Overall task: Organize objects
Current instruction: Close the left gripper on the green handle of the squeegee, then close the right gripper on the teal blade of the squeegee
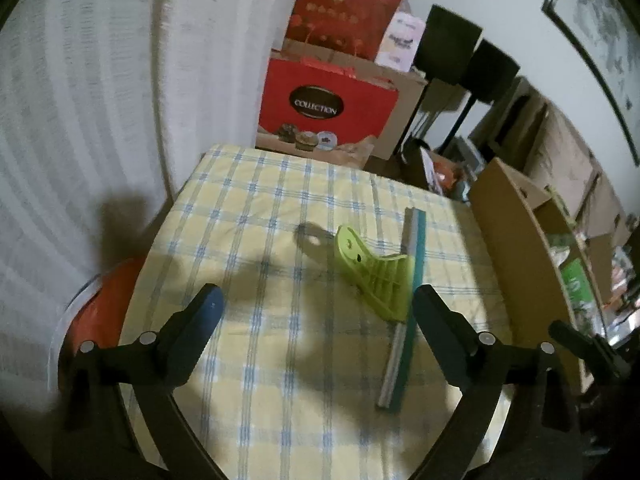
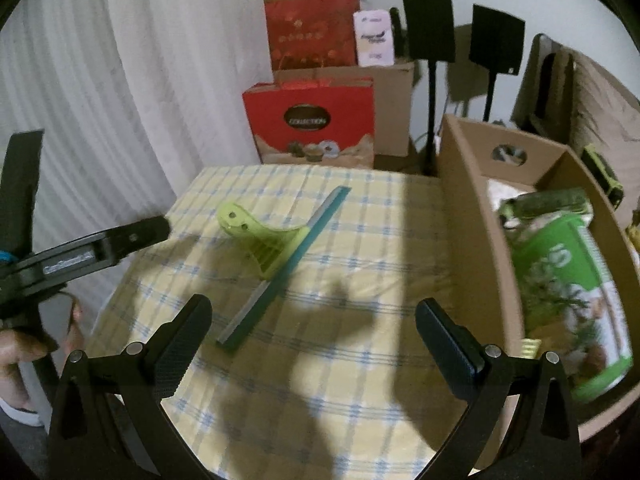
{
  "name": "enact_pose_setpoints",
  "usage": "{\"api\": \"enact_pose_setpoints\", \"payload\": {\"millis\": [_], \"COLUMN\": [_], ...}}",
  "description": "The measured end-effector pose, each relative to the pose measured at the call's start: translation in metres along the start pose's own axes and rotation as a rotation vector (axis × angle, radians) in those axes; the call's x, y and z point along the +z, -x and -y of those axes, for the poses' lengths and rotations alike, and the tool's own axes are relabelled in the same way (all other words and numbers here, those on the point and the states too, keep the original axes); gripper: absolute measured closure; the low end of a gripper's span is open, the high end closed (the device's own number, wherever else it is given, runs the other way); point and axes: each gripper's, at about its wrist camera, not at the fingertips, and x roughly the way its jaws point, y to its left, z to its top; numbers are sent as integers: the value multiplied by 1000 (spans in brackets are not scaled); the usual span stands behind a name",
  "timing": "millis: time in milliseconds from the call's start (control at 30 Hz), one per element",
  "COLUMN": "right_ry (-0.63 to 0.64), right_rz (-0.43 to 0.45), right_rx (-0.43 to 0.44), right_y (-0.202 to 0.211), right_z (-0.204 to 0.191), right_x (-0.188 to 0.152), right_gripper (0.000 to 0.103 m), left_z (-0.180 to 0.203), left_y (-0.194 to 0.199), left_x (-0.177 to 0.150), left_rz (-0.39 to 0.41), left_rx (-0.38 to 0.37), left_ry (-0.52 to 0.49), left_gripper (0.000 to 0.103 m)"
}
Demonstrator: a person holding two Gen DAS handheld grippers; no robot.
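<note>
**Squeegee alone on the checked cloth, both grippers empty**

On the yellow-and-blue checked tablecloth point(image 2: 280, 360) lies a squeegee point(image 2: 276, 248) — lime-green handle, long teal-and-grey blade — resting flat near the middle of the table. Its handle points toward the white curtain point(image 2: 100, 100); the blade runs diagonally across the cloth.

From the left wrist camera, the left gripper point(image 1: 316, 300) hovers above the near part of the table with its fingers spread wide and nothing between them; the right-hand fingertip sits just beside the squeegee point(image 1: 384, 276) blade, though whether they touch cannot be told. The right gripper point(image 2: 314, 312) is likewise wide apart and empty, above the cloth, with the blade's near end just beyond its left finger.

Against the table's right edge stands an open cardboard box point(image 2: 472, 216), holding a green-labelled package point(image 2: 568, 288) and other items too blurred to name. The left gripper's body also shows at the left edge of the right wrist view, held in a hand point(image 2: 20, 352).

Behind the table, red gift bags point(image 2: 308, 120) are stacked against the wall, one marked "COLLECTION" — two black stands point(image 2: 430, 24) rise beside them.
</note>
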Motion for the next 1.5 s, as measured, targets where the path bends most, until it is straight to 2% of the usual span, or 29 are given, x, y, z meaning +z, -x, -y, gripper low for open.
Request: {"api": "enact_pose_setpoints", "payload": {"millis": [167,233,300,367,500,733,867,1000,1067,1267,1500], "right_ry": [-35,-49,-65,-77,-115,-154,-162,-168,-168,-161,-144], "right_rz": [-36,-55,-75,-95,-117,-141,-155,-160,-161,-162,-168], "right_rx": [33,52,75,85,111,150,168,174,184,192,192], "right_y": [-24,-34,-43,-53,-65,-77,-84,-86,-87,-87,-88], "right_z": [-4,-5,-6,-6,-6,-6,-8,-8,-9,-12,-18], "right_x": [0,0,-2,-4,-7,-11,-13,-15,-15,-16,-15], "right_gripper": [1,4,16,18,24,33,40,41,41,41,41], "left_z": [1,2,3,4,4,6,9,7,6,1,-18], "left_y": [-28,-38,-47,-54,-66,-86,-97,-108,-111,-107,-107], "left_x": [9,14,19,23,29,29,31,32,32,30,20], "left_rz": [-32,-47,-61,-65,-82,-124,-152,-178,-190,-182,-173], "left_rx": [-30,-44,-62,-77,-95,-135,-151,-151,-170,-193,-231], "left_ry": [0,0,5,5,8,31,42,71,84,147,233], "left_gripper": [16,21,26,26,39,42,53,71,75,82,83]}}
